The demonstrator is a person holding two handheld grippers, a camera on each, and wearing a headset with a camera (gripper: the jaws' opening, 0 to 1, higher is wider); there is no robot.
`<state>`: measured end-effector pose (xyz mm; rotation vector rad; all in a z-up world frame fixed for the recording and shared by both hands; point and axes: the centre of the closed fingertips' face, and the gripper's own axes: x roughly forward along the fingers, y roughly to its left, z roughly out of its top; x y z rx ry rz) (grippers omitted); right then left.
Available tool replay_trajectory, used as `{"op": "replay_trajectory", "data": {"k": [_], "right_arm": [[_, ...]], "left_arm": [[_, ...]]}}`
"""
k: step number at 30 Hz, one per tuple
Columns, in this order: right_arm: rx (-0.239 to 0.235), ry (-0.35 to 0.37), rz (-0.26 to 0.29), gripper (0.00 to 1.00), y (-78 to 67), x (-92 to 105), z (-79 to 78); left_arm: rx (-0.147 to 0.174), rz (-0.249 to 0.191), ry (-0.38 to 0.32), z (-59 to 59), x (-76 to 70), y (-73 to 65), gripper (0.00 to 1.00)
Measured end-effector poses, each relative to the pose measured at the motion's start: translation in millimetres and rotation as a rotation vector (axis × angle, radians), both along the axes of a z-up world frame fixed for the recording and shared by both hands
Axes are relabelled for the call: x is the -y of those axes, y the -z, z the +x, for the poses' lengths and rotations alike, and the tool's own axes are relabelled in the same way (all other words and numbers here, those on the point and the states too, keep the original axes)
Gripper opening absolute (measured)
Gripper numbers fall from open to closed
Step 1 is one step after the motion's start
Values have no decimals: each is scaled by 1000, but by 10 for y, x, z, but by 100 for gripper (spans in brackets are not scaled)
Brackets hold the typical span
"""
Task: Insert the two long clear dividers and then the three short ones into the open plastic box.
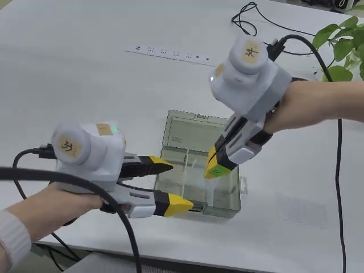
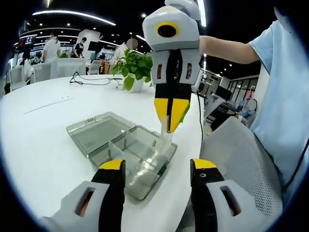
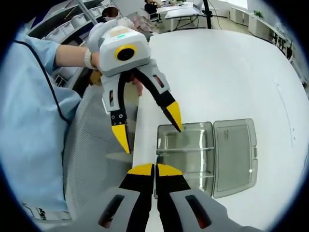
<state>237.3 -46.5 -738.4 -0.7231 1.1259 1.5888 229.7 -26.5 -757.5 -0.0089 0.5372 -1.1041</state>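
Note:
The clear greenish plastic box (image 1: 170, 181) lies near the table's front edge, its lid (image 1: 190, 129) folded flat behind it. Two long clear dividers (image 3: 186, 150) cross the box. My right gripper (image 1: 211, 169) hangs tip-down over the box's middle, shut on a small clear divider (image 2: 166, 137) whose lower end reaches into the box (image 2: 140, 159). Its shut jaws (image 3: 155, 169) sit above the box's near wall (image 3: 159, 159). My left gripper (image 1: 175, 185) stands open at the box's front left corner, holding nothing. It faces the right gripper (image 2: 169, 126), with its own jaws (image 2: 158, 166) spread either side of the box.
A white power strip (image 1: 170, 55) and black cables (image 1: 250, 23) lie at the back of the white table (image 1: 74, 74). A green plant (image 1: 341, 45) stands at the right. The table's front edge runs just beneath the box. A grey mesh chair (image 2: 241, 159) stands beside the table.

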Motion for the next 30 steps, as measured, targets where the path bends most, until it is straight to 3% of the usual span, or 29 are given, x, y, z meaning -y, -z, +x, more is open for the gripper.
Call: {"op": "replay_trajectory", "data": {"k": [7, 17, 22, 30], "right_arm": [[41, 19, -21, 2, 64, -64, 118], [88, 32, -33, 2, 152, -216, 274], [103, 33, -29, 2, 175, -285, 315], [107, 48, -12, 2, 207, -356, 378]], "left_arm": [[14, 47, -66, 71, -134, 76, 73], [25, 61, -158, 159, -303, 108, 99], [45, 72, -172, 172, -373, 108, 100], [46, 65, -183, 186, -428, 94, 100]]}}
